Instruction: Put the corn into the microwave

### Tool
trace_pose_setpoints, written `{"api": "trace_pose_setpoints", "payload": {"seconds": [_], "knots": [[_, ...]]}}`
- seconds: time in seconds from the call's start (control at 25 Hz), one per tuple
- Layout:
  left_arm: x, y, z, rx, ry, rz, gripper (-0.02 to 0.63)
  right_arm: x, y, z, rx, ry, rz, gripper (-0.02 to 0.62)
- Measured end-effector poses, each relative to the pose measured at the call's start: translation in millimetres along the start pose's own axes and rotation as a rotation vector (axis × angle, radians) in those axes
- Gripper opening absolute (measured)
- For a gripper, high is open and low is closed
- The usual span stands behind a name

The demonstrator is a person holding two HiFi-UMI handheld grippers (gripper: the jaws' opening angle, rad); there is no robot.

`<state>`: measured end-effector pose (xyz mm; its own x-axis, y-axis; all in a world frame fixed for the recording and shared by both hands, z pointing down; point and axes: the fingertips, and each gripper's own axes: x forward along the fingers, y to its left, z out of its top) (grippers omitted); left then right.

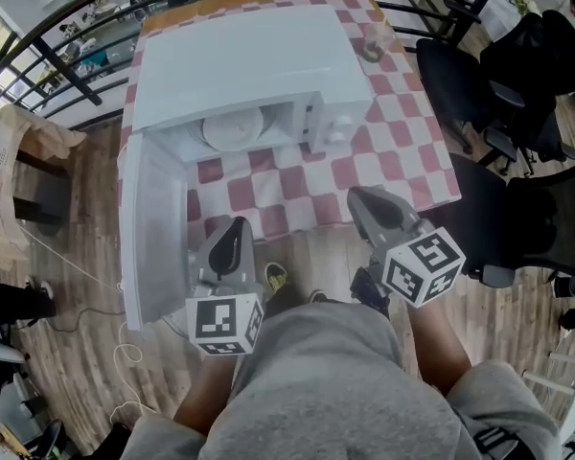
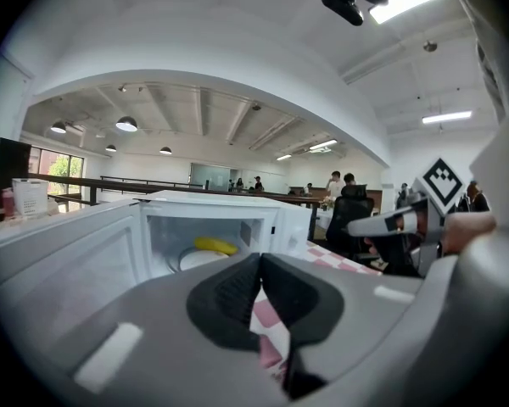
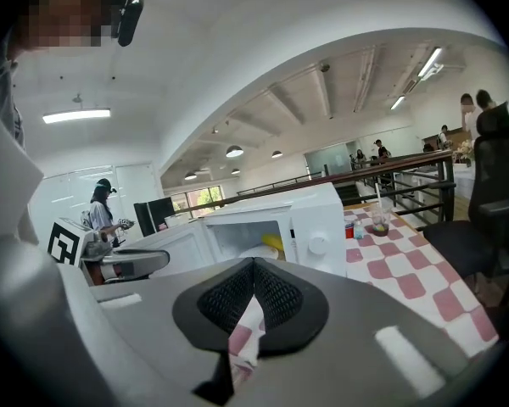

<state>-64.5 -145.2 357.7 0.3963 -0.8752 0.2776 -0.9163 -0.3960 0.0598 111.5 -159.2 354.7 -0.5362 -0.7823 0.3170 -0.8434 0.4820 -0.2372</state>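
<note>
As one corn [image 2: 215, 245] sits inside, one microwave [image 1: 240, 65]

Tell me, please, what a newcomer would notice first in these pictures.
A white microwave stands on the checked table, its door swung wide open to the left. Yellow corn lies inside it on a plate. The left gripper and the right gripper hang shut and empty near the table's front edge.
</note>
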Motion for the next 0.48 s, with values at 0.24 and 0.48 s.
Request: {"api": "trace_pose_setpoints", "payload": {"seconds": [0.24, 0.48], "knots": [[-24.5, -40.6, -6.0, -0.007, 0.0, 0.007, 0.011, -49.5, -6.5, -11.9, -0.004, 0.0, -0.008, 0.0], [-55.0, -69.9, -14.1, 0.0, -0.004, 0.028, 0.011, -87.8, -0.3, -22.4, -0.004, -0.016, 0.018, 0.0]]}}
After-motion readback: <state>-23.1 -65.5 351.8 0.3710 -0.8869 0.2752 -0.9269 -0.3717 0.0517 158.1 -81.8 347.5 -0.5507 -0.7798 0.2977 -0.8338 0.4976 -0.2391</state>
